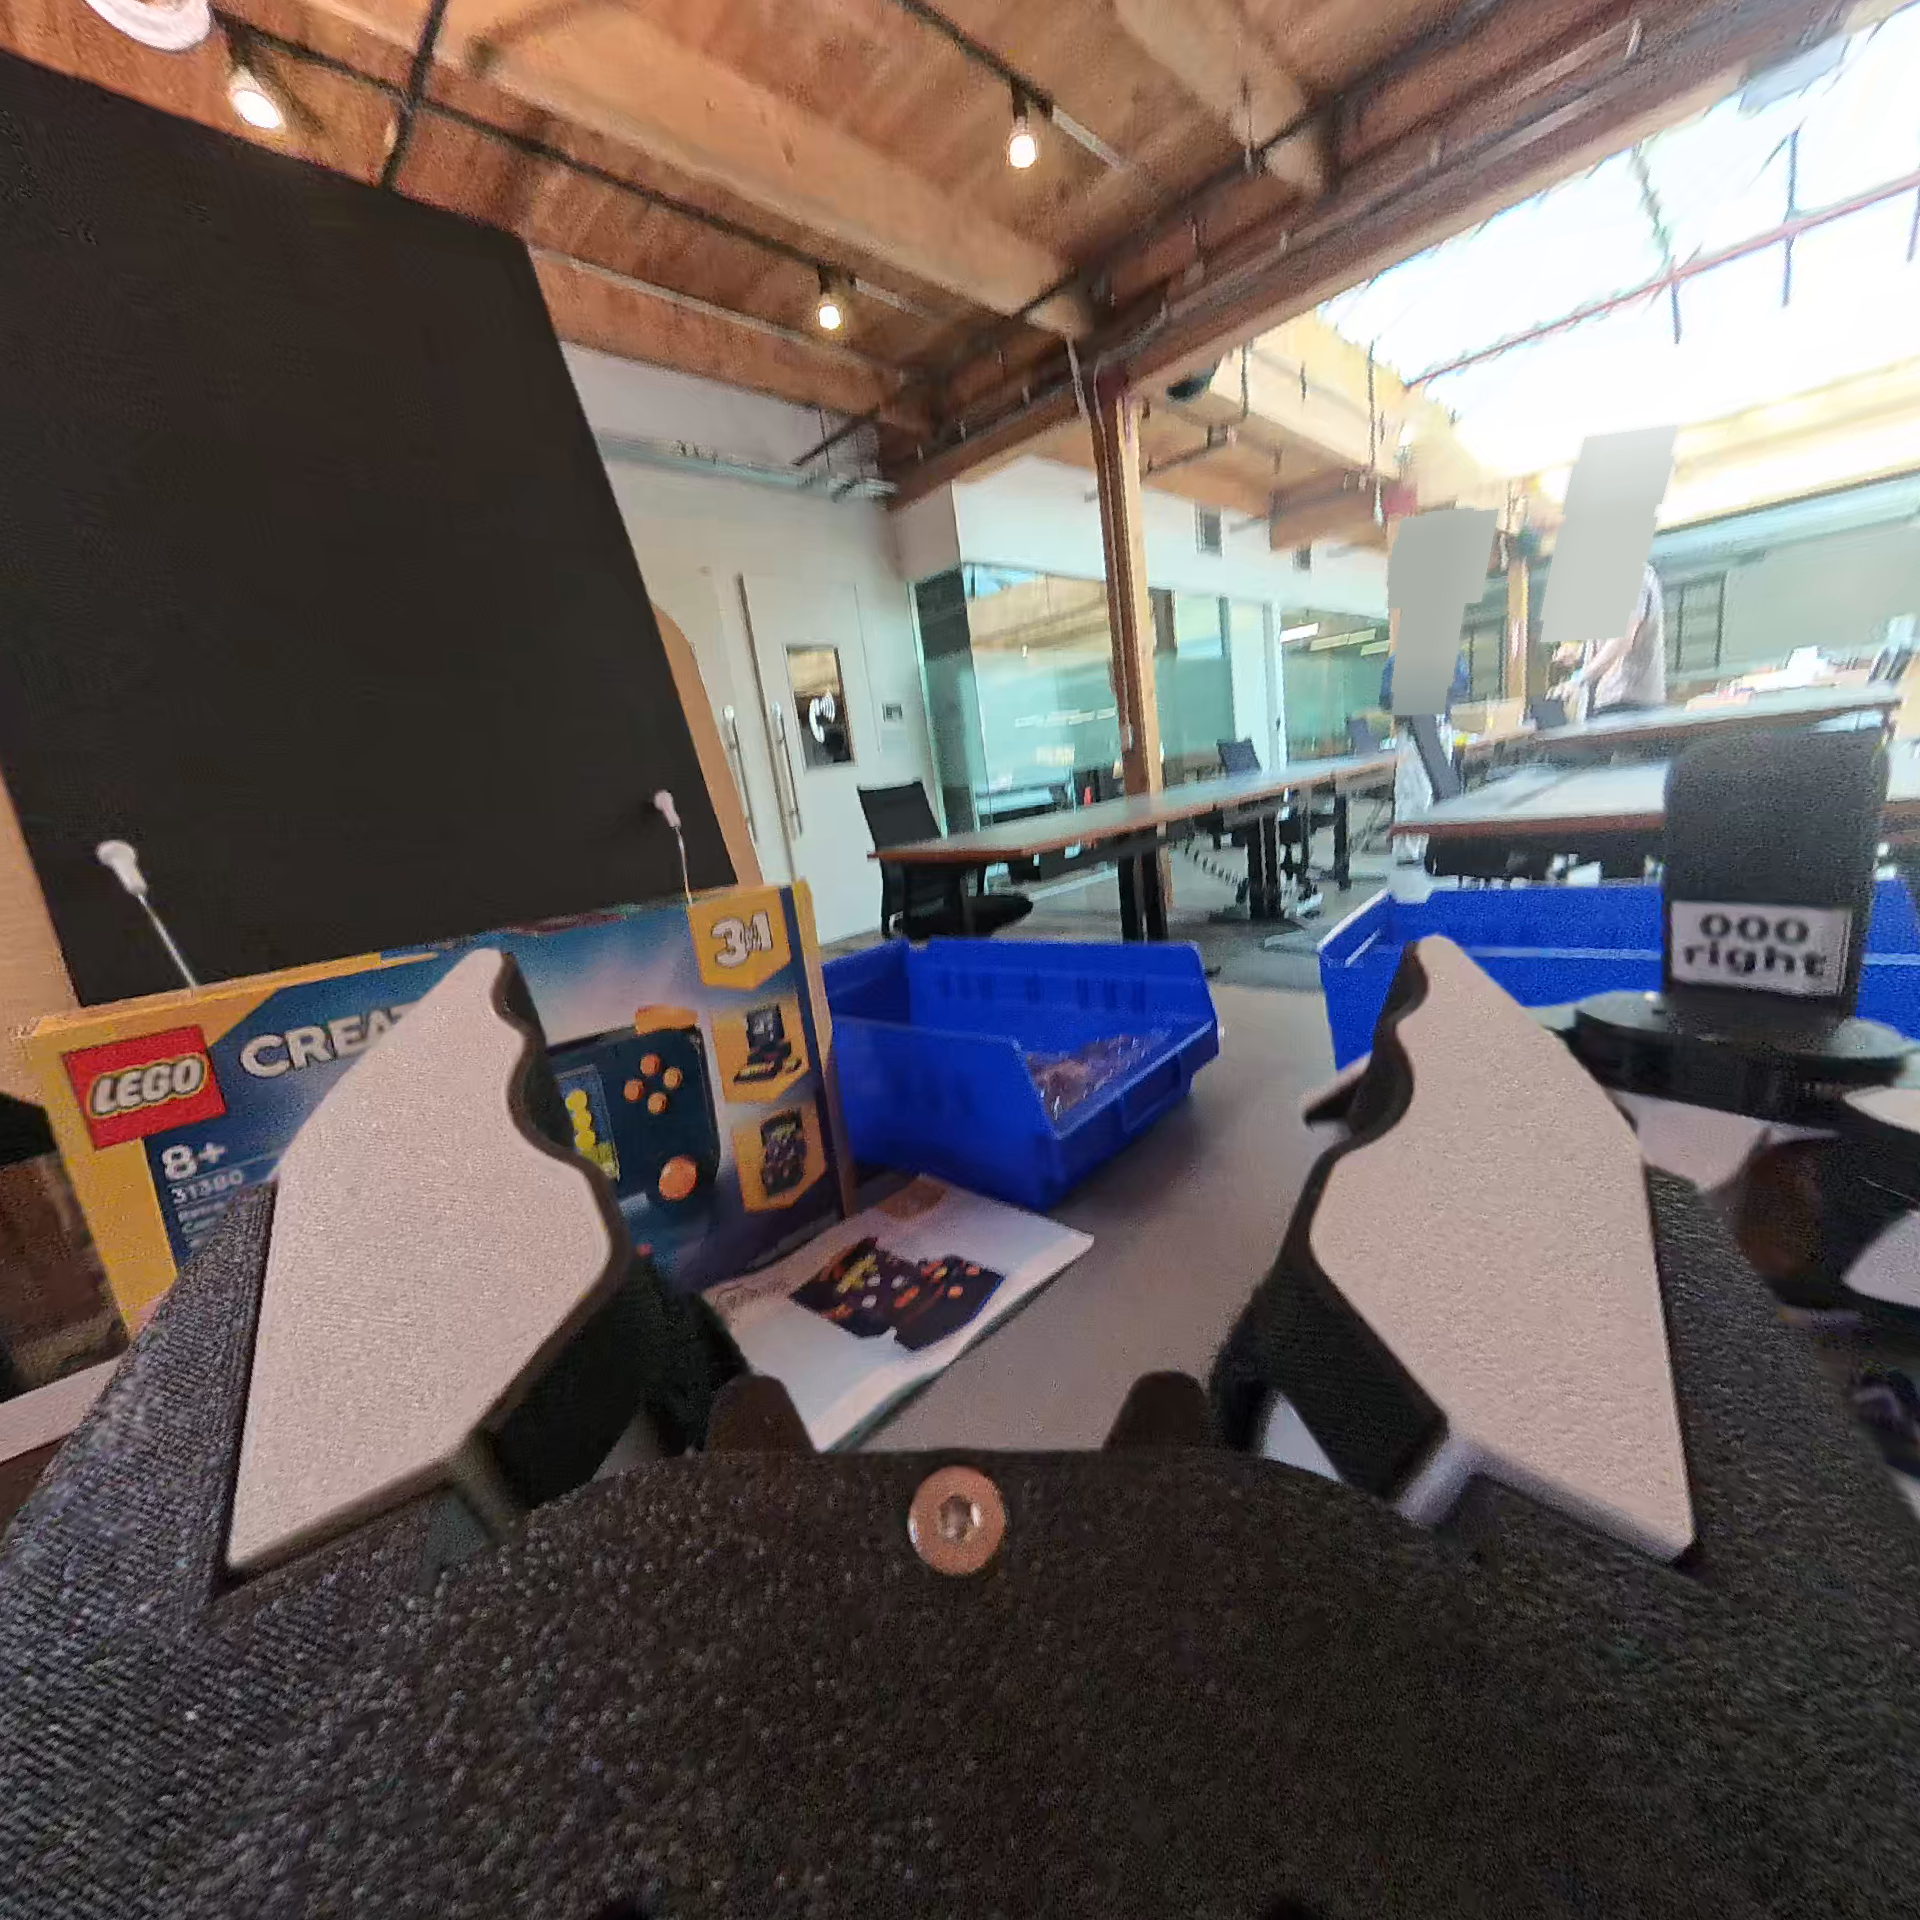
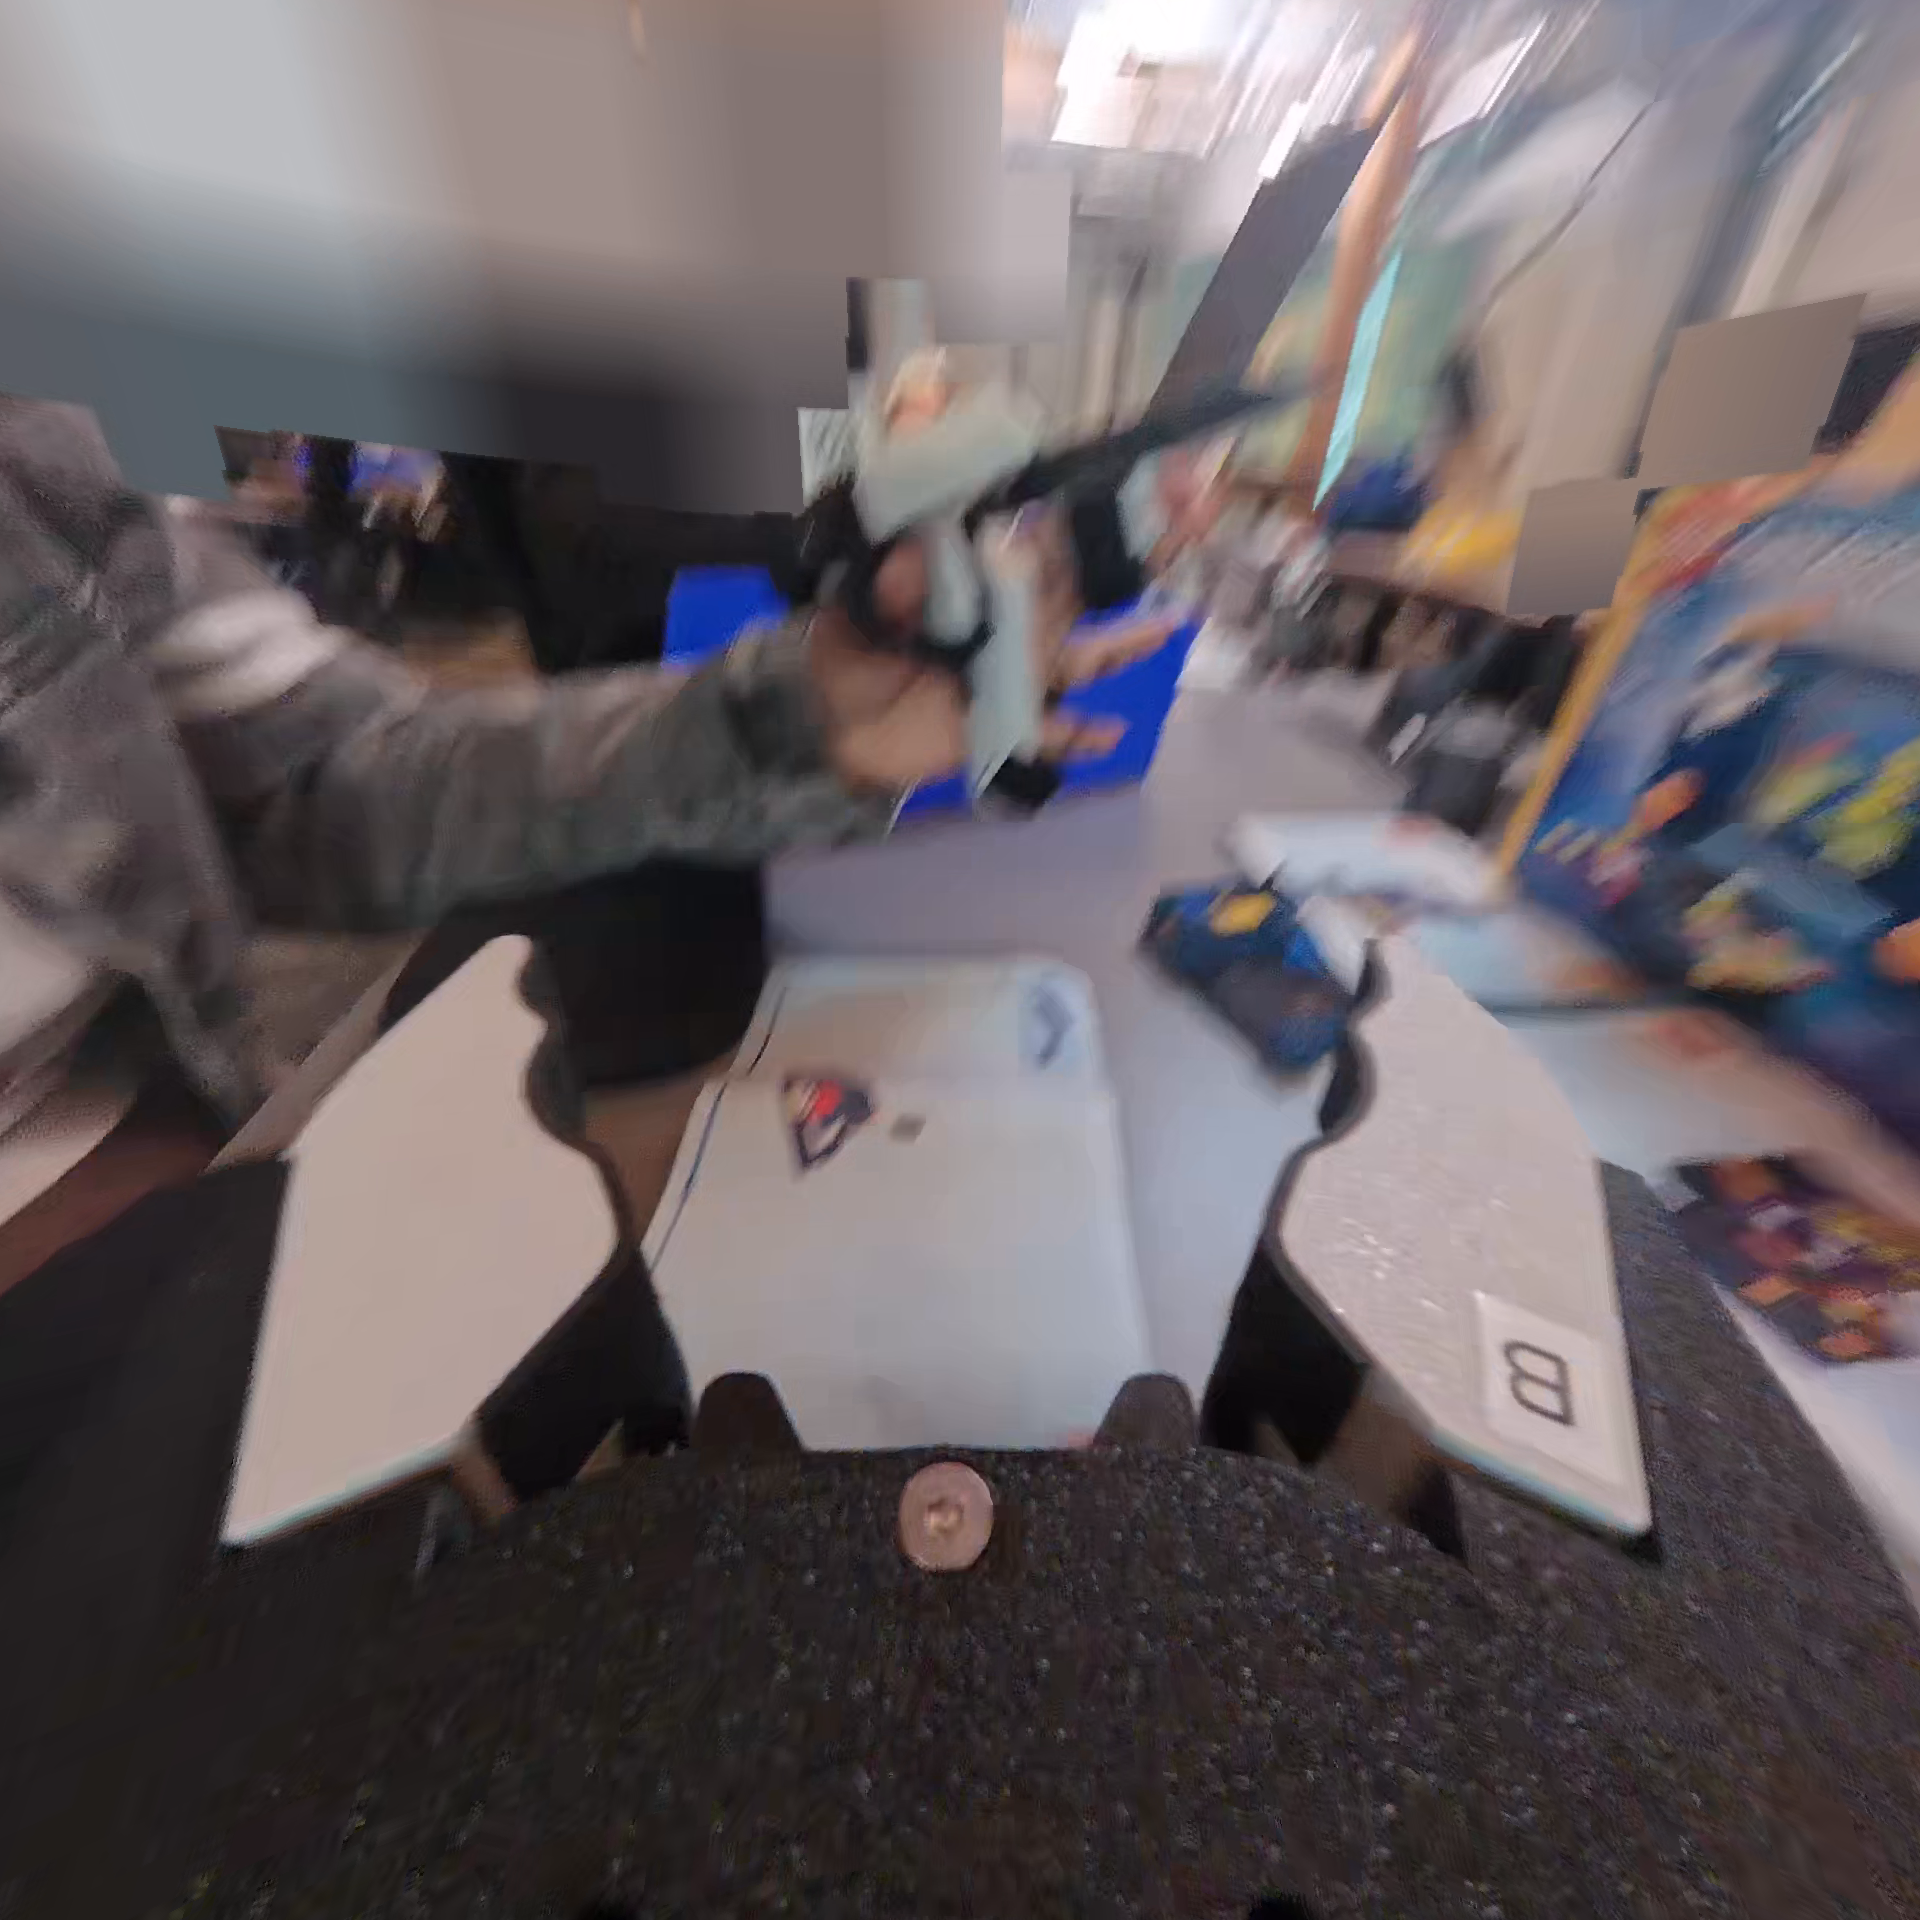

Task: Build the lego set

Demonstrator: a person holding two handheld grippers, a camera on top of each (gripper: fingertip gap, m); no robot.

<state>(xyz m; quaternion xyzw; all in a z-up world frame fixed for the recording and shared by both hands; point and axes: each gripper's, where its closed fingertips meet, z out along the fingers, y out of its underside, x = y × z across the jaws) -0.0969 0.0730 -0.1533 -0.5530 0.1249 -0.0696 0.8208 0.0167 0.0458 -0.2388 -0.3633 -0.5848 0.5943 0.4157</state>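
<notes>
My left gripper (image 1: 961,961) is open wide and empty, raised above the grey table (image 1: 1174,1299). Beyond it stand a toy brick set box (image 1: 145,1091), a blue bin (image 1: 1018,1049) with small pieces inside, and an open booklet (image 1: 904,1288) lying flat. My right gripper (image 2: 945,951) is also open wide and empty; its view is blurred. Below it lies a white sheet (image 2: 914,1226) with a small red and blue piece (image 2: 826,1117) on it. A dark blue brick build (image 2: 1247,966) lies just beside its right fingertip (image 2: 1392,997). The left gripper also shows in the right wrist view (image 2: 935,561), held in a hand.
A second blue bin (image 1: 1507,935) stands at the right, behind the right gripper's black body (image 1: 1756,862). A black board (image 1: 260,571) rises behind the box. A grey sleeve (image 2: 468,769) crosses the right wrist view. The box (image 2: 1745,790) and booklet (image 2: 1808,1257) lie at its right.
</notes>
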